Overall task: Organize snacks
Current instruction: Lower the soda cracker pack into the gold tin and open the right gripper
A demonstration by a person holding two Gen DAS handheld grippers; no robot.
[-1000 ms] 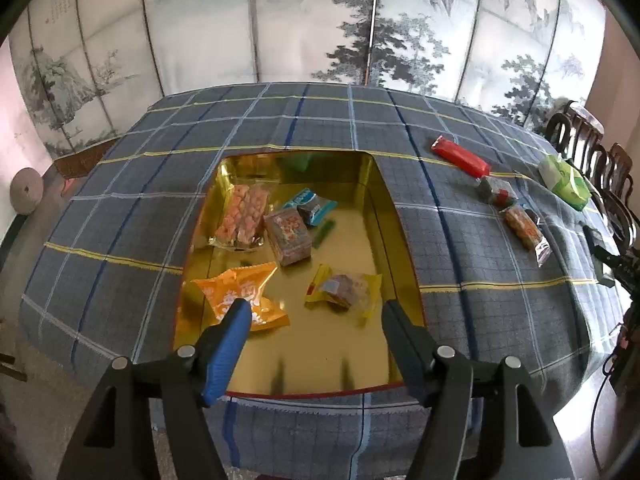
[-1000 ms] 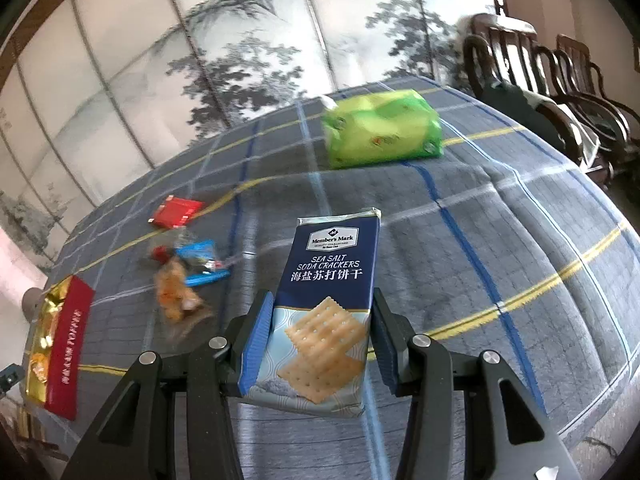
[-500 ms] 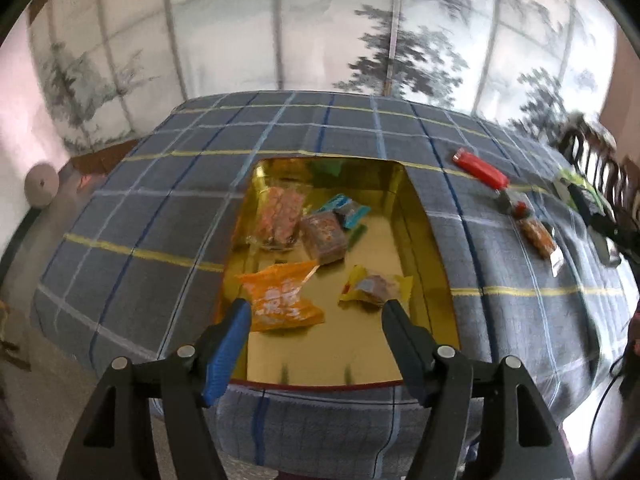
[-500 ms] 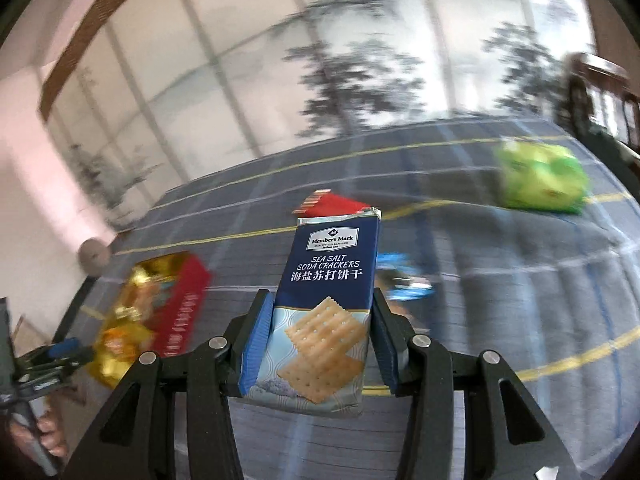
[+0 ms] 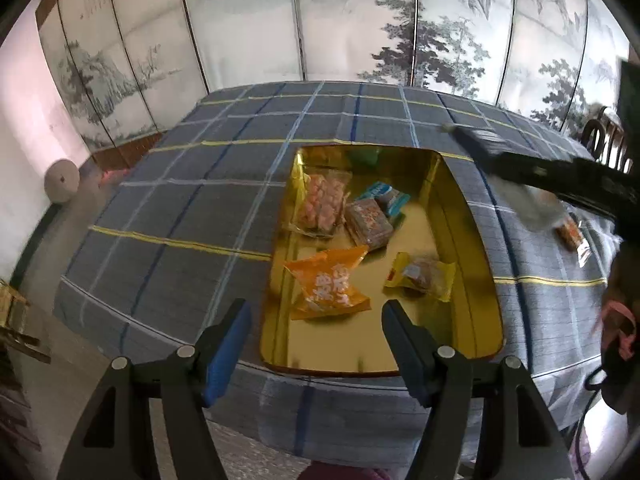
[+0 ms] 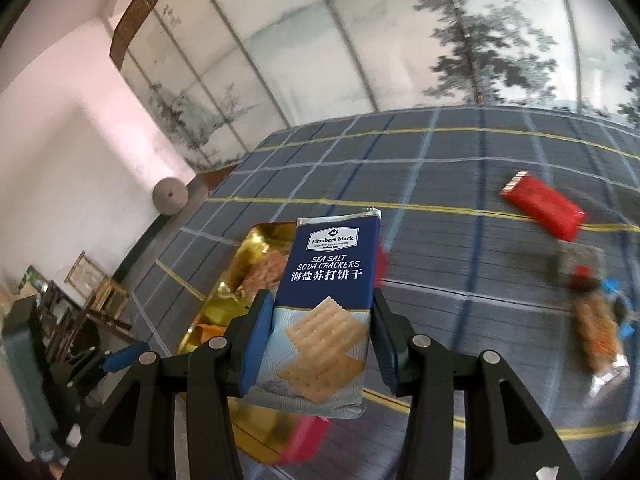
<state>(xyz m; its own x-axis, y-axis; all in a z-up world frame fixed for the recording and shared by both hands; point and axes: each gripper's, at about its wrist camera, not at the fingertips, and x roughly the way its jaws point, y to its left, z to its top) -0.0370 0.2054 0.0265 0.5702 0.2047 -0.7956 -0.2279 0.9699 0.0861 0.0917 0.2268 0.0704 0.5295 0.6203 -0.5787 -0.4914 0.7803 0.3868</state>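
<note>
The cracker packet (image 6: 326,312) stands upright between the blue pads of the right hand-held gripper (image 6: 320,334), pinched by its long sides at the lower half so the top pokes up free past the fingertips. That grip looks chosen for carrying: the flat packet cannot twist, and I'd guess it can be let go flat into the tin (image 5: 476,240) that shows just beyond and below it. The packet is navy at the top with white lettering reading sea salt soda crackers, pale blue wave patterning lower down, and square crackers pictured on the front; its foil seam at the top is crimped and intact.

Behind the packet, the gold-lined tin with a red outer wall (image 6: 308,436) sits on the checked desk (image 6: 460,208). Off to this gripper's right, well apart, lie a red bar (image 6: 544,206) and a blurred cluster of small wrapped sweets (image 6: 596,312) (not yet gathered, it seems).

The left hand-held gripper (image 5: 316,344) hangs at the tin's near edge with jaws spread wide and nothing between them, probably waiting clear of the drop. Ahead of it inside the tin lie an orange packet (image 5: 328,280), a yellow-wrapped cake (image 5: 424,274), a pink sweets bag (image 5: 322,206) and a brown bar (image 5: 368,224).
</note>
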